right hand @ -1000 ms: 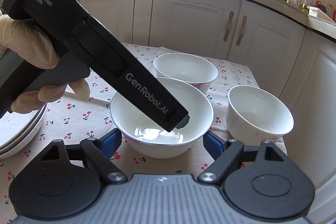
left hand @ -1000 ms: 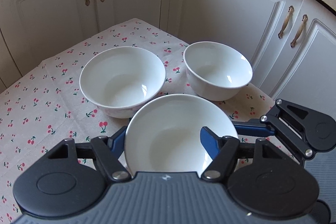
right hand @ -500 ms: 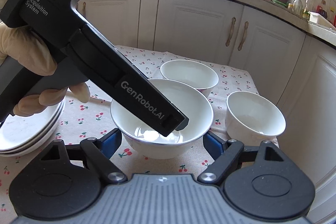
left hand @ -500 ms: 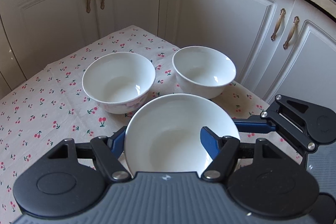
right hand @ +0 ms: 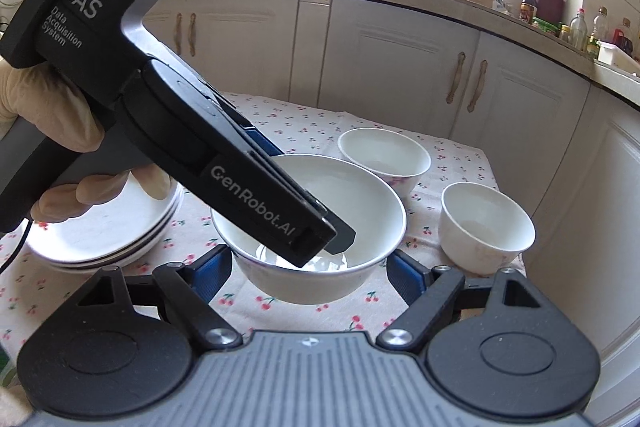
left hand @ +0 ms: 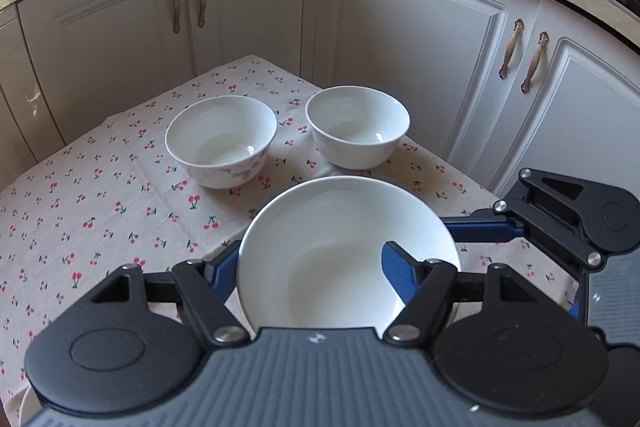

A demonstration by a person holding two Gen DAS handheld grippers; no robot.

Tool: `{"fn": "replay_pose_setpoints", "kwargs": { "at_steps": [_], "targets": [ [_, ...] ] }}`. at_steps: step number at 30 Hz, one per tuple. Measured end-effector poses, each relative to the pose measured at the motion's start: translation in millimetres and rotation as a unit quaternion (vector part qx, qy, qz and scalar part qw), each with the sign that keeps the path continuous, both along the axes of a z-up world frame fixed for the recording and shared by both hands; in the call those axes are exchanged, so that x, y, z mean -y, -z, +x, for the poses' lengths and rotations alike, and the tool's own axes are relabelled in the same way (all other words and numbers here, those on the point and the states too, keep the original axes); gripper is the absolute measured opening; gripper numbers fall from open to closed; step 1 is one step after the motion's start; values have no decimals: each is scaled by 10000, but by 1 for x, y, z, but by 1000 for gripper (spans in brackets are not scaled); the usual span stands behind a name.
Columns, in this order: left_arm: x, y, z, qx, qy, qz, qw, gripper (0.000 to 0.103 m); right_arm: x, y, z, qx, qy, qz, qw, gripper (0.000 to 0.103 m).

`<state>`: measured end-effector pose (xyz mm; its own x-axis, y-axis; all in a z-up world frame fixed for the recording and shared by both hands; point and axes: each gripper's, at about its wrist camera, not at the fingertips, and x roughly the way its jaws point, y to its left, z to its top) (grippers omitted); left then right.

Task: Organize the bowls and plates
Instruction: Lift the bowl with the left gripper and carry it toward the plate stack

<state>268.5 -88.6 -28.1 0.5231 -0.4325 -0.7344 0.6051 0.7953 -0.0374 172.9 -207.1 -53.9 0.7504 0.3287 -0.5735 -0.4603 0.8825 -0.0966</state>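
A plain white bowl [left hand: 340, 227] hangs above the cherry-print tablecloth [left hand: 100, 207]. My left gripper [left hand: 311, 251] is shut on its near-left wall, with one blue finger inside the bowl and the other outside. In the right wrist view the same bowl [right hand: 372, 211] sits between the pads of my right gripper [right hand: 309, 255], which press on its lower sides. The left gripper's black body slants into it from the upper left, held by a gloved hand [right hand: 52, 131]. In the left wrist view a blue finger [left hand: 480, 229] of the right gripper reaches the bowl's right rim.
Two more bowls stand on the cloth beyond: a flower-patterned bowl [left hand: 222, 141] and a plain bowl [left hand: 358, 125] to its right. A stack of white plates [right hand: 108, 235] lies at the table's left. White cabinet doors [left hand: 420, 67] close off the table's far side and right.
Both grippers have risen and drawn back together with the bowl. The two bowls on the table look smaller and farther, and more of the plate stack shows.
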Motion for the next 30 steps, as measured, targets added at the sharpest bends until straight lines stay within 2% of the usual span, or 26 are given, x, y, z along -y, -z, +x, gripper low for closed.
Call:
{"fn": "replay_pose_setpoints", "kwargs": {
  "at_steps": [7, 14, 30],
  "targets": [
    [-10, 5, -24, -53, -134, -65, 9999, 73, 0, -2, -19, -109, -240, 18, 9997, 88],
    [-16, 16, -46, -91, -245, -84, 9996, 74, 3, 2, -31, -403, -489, 148, 9979, 88],
    [-21, 31, -68, -312, -267, -223, 9989, 74, 4, 21, -45, -797, -785, 49, 9937, 88]
  ]
}}
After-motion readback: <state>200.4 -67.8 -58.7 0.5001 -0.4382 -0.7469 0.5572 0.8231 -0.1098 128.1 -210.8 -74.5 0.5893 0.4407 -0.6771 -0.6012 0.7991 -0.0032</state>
